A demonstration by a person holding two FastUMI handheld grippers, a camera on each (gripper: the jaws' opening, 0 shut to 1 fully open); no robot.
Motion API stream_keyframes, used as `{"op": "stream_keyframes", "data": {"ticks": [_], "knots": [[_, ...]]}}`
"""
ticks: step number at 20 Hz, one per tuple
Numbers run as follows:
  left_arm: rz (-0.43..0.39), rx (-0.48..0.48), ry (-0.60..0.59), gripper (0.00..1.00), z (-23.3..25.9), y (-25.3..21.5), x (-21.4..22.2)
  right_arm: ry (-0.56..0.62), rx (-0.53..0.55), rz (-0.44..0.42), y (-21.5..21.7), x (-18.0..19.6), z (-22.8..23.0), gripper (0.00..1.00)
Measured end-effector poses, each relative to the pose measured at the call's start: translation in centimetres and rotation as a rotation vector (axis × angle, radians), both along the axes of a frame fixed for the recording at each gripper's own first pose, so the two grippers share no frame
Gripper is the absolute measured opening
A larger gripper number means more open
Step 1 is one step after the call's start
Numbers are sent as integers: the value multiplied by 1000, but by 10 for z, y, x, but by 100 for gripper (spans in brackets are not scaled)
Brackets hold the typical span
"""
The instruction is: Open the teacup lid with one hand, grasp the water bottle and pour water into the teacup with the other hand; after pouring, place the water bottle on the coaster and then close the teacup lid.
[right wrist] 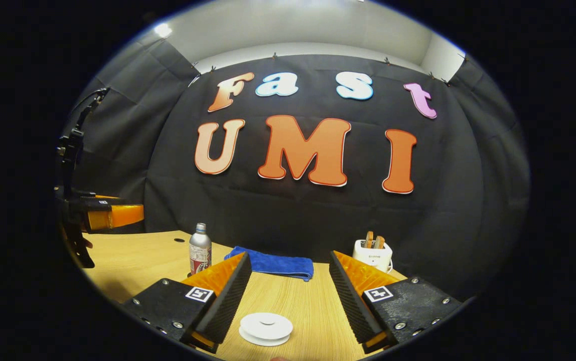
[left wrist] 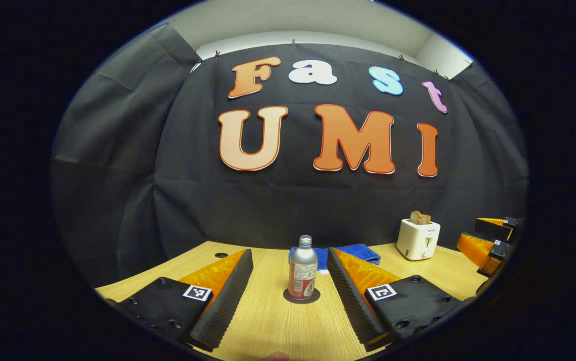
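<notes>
L gripper [left wrist: 290, 271]: my fingers wide apart, holding nothing.
Water bottle [left wrist: 302, 275]: upright on dark coaster [left wrist: 301, 296], btw my L fingers.
R gripper [right wrist: 288, 278]: wide, empty.
Teacup lid [right wrist: 266, 327]: on table [right wrist: 132, 260], below R fingers.

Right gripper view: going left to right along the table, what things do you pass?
The other gripper at the left edge → water bottle → blue cloth → toaster with bread in its slots. The white teacup lid lies nearest, between this gripper's open fingers.
</notes>
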State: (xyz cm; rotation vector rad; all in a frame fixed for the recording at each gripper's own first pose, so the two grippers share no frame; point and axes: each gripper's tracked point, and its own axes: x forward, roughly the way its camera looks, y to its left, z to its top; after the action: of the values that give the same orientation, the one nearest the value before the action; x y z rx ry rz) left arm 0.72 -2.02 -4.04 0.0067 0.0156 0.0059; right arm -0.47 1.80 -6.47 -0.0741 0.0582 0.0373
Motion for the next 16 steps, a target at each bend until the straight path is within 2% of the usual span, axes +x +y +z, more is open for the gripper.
{"op": "stream_keyframes", "data": {"ticks": [4,10,16], "knots": [[20,17,-38,97,9,5,-11,-12,12,1,2,0,6,94],[38,14,-17,97,-2,14,-13,-9,40,-21,-9,0,7,94],[39,9,-27,97,-3,13,-7,16,89,-7,-9,2,0,94]]}}
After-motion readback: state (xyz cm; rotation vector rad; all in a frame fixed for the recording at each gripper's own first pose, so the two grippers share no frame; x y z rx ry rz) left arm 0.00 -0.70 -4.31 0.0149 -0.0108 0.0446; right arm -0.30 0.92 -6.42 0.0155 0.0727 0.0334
